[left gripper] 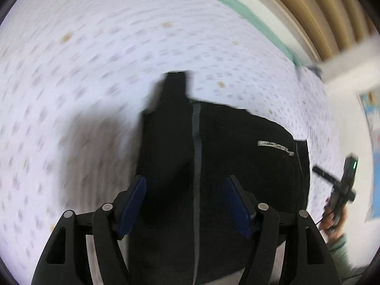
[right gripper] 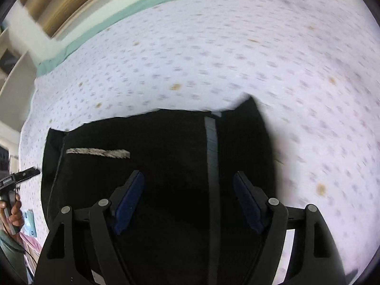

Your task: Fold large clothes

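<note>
A black garment [right gripper: 166,166], bearing a grey stripe [right gripper: 212,156] and a pale printed strip [right gripper: 98,153], lies flat on a bed, already reduced to a compact block with straight edges; one narrow part [left gripper: 174,90] projects beyond the block in the left wrist view. The left gripper [left gripper: 184,204] hangs above the garment with its blue pads [left gripper: 133,204] spread apart and nothing pinched between them; the right gripper [right gripper: 187,201] is likewise spread wide over the cloth, its pads [right gripper: 128,204] clear of the fabric. Both point steeply down at the garment, a posture that probably suits choosing the next edge to lift, since the cloth rests free and unheld. Each gripper appears at the margin of the other's view, carried in a hand [right gripper: 13,210] with a grey-green sleeve [left gripper: 342,244]. The bed is covered by a white sheet [right gripper: 213,59] printed with small grey marks and scattered orange spots, edged by a green band [right gripper: 133,7]. Beyond it stand a white frame [right gripper: 26,27] and ribbed tan panelling [left gripper: 315,7]; a wall with a blue poster [left gripper: 374,142] is visible, much blurred.
</note>
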`<state>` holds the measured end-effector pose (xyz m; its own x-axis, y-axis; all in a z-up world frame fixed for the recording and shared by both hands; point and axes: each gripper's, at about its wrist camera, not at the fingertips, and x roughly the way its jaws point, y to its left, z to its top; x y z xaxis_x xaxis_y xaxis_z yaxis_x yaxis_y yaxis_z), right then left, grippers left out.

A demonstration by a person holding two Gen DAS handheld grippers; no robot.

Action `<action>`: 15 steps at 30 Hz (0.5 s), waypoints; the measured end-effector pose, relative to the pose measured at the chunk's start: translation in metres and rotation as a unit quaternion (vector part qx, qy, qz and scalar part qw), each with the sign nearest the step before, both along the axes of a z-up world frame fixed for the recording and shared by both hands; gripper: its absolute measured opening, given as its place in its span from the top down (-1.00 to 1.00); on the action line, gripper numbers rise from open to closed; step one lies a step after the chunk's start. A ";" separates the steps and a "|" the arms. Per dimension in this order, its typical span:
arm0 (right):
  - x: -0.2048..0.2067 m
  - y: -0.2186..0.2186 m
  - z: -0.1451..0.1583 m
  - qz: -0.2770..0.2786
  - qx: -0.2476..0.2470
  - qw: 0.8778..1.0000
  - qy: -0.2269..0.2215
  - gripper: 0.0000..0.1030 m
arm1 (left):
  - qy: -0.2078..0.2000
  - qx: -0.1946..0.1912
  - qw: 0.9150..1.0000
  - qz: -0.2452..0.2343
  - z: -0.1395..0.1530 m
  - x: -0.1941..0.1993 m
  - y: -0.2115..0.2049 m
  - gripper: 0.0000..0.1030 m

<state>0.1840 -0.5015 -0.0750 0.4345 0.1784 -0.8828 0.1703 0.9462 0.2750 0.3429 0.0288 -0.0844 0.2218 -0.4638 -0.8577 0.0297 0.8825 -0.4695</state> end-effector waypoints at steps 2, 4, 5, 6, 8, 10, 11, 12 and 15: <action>-0.018 -0.020 -0.003 -0.025 0.007 1.000 0.008 -0.57 | 0.017 -0.006 0.999 0.028 -0.009 -0.007 0.020 -0.37; -0.033 -0.035 -0.007 -0.042 0.020 0.999 0.015 -0.57 | 0.026 -0.013 0.999 0.046 -0.017 -0.018 0.033 -0.37; -0.040 -0.040 -0.008 -0.050 0.025 0.998 0.017 -0.57 | 0.029 -0.022 0.998 0.055 -0.021 -0.020 0.036 -0.37; -0.043 -0.042 -0.011 -0.055 0.026 0.998 0.019 -0.57 | 0.031 -0.029 0.997 0.060 -0.024 -0.021 0.037 -0.37; -0.053 -0.046 -0.013 -0.061 0.023 0.998 0.023 -0.57 | 0.036 -0.044 0.996 0.071 -0.030 -0.025 0.039 -0.37; -0.061 -0.050 -0.013 -0.062 0.020 0.998 0.025 -0.57 | 0.038 -0.051 0.995 0.076 -0.033 -0.027 0.040 -0.37; -0.064 -0.050 -0.013 -0.062 0.019 0.998 0.025 -0.57 | 0.037 -0.054 0.995 0.077 -0.034 -0.027 0.040 -0.37; -0.067 -0.055 -0.012 -0.061 0.019 0.998 0.025 -0.57 | 0.037 -0.057 0.995 0.076 -0.033 -0.026 0.040 -0.37; -0.078 -0.059 -0.015 -0.058 0.023 0.998 0.025 -0.57 | 0.036 -0.072 0.994 0.076 -0.037 -0.023 0.038 -0.37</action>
<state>0.1060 -0.5610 -0.0895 0.4096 0.1708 -0.8961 0.2919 0.9061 0.3061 0.3202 0.0669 -0.1212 0.2393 -0.5486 -0.8011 -0.1379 0.7975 -0.5873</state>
